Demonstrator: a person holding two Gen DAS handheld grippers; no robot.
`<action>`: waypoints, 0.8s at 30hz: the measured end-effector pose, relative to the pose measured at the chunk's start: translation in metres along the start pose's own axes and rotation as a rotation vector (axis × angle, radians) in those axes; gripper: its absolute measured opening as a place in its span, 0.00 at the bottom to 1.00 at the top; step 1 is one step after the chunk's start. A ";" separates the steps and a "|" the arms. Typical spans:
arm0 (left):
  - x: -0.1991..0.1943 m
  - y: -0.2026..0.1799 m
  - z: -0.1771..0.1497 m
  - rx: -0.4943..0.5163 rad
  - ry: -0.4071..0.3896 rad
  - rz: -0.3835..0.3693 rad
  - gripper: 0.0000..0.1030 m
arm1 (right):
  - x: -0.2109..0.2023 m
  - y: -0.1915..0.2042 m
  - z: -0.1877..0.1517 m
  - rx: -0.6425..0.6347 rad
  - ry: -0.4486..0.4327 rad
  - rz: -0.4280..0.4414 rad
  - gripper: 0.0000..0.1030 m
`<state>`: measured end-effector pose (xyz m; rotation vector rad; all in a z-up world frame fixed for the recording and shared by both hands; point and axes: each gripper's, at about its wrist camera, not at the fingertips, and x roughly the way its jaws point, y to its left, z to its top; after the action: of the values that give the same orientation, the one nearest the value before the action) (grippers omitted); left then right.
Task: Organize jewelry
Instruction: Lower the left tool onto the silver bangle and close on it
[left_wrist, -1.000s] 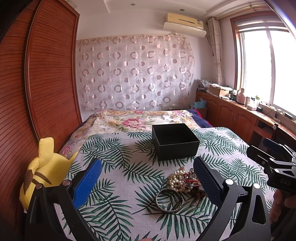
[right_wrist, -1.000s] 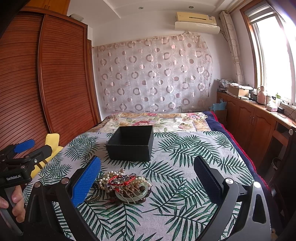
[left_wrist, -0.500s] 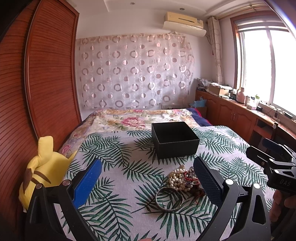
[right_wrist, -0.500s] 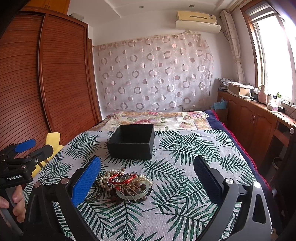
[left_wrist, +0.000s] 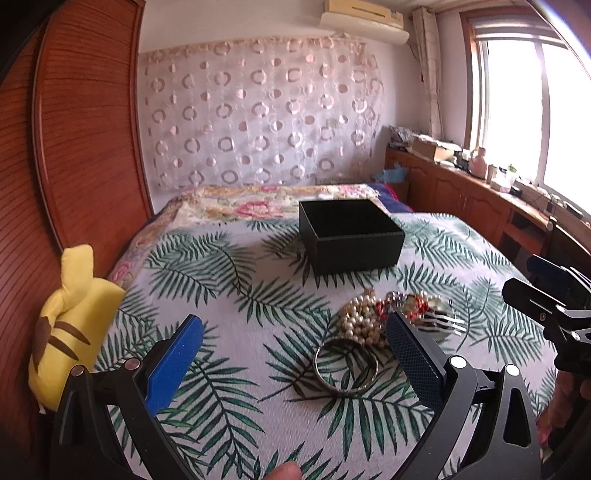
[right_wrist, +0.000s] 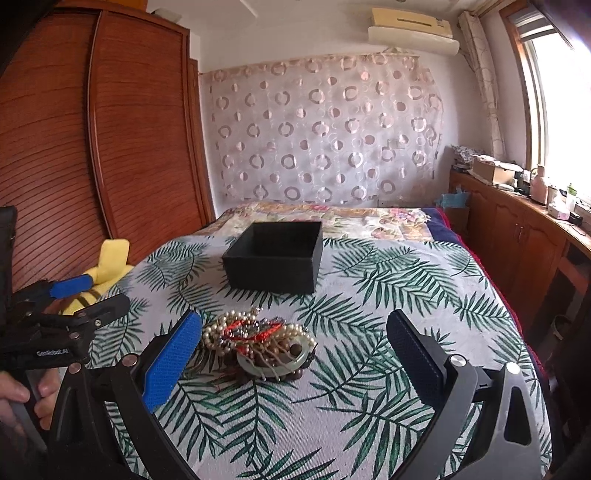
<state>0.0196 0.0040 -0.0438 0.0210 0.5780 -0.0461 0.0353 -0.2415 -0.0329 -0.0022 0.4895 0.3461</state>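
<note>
A pile of jewelry (left_wrist: 391, 317) lies on the leaf-print bedspread (left_wrist: 240, 332): pearl strands, red beads and a metal bangle (left_wrist: 346, 365) at its near edge. In the right wrist view the pile (right_wrist: 258, 339) includes a pale green bangle (right_wrist: 271, 360). An open black box (left_wrist: 349, 234) stands behind it, also seen in the right wrist view (right_wrist: 275, 254). My left gripper (left_wrist: 295, 354) is open and empty, just short of the bangle. My right gripper (right_wrist: 295, 354) is open and empty, with the pile between its fingers' line and slightly left.
A yellow plush toy (left_wrist: 70, 325) lies at the bed's left edge by the wooden wardrobe (left_wrist: 74, 147). A wooden cabinet with clutter (left_wrist: 480, 184) runs along the right wall under the window. A floral quilt (left_wrist: 258, 203) covers the bed's far end.
Both grippers have moved forward and lower toward the jewelry pile, which looks larger and nearer. Both stay open.
</note>
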 end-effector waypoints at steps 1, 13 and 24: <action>0.003 0.000 -0.001 0.005 0.012 -0.007 0.93 | 0.002 0.000 -0.002 -0.004 0.008 0.003 0.98; 0.044 -0.016 -0.019 0.070 0.175 -0.114 0.93 | 0.022 -0.005 -0.020 -0.031 0.099 0.036 0.86; 0.074 -0.026 -0.024 0.102 0.286 -0.174 0.78 | 0.038 -0.010 -0.030 -0.050 0.184 0.104 0.74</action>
<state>0.0667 -0.0240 -0.1048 0.0779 0.8619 -0.2444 0.0558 -0.2413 -0.0778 -0.0576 0.6648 0.4629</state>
